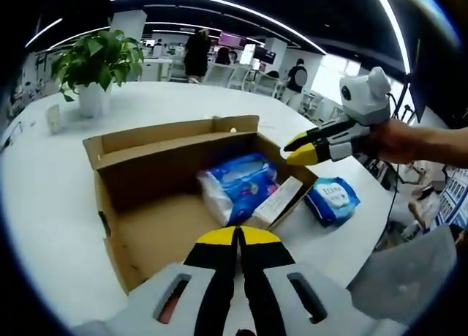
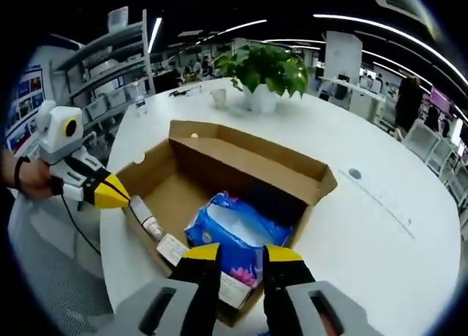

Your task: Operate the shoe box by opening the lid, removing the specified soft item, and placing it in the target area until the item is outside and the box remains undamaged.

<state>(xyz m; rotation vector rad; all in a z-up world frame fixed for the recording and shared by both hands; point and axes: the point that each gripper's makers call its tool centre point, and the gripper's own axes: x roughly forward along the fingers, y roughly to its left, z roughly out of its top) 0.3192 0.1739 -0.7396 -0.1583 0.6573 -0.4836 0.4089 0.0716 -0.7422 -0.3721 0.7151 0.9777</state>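
The brown cardboard shoe box (image 1: pixel 117 226) stands open on the white table, its lid folded back along the far side. Inside lie a soft blue pack (image 1: pixel 240 181) and a white carton (image 1: pixel 279 200). My left gripper (image 1: pixel 238 237) is shut and empty, hovering over the box's near edge. My right gripper (image 1: pixel 298 151) reaches in from the right above the box's rim, jaws slightly parted. In the right gripper view, my right gripper (image 2: pixel 241 254) stands open just above the blue pack (image 2: pixel 230 233) in the box (image 2: pixel 241 157). The left gripper (image 2: pixel 121 197) hangs by the box's left corner.
A second blue wipes pack (image 1: pixel 333 200) lies on the table (image 1: pixel 44 204) outside the box, to its right. A potted plant (image 1: pixel 99 58) (image 2: pixel 267 69) stands beyond the box. Desks, chairs and people fill the office behind.
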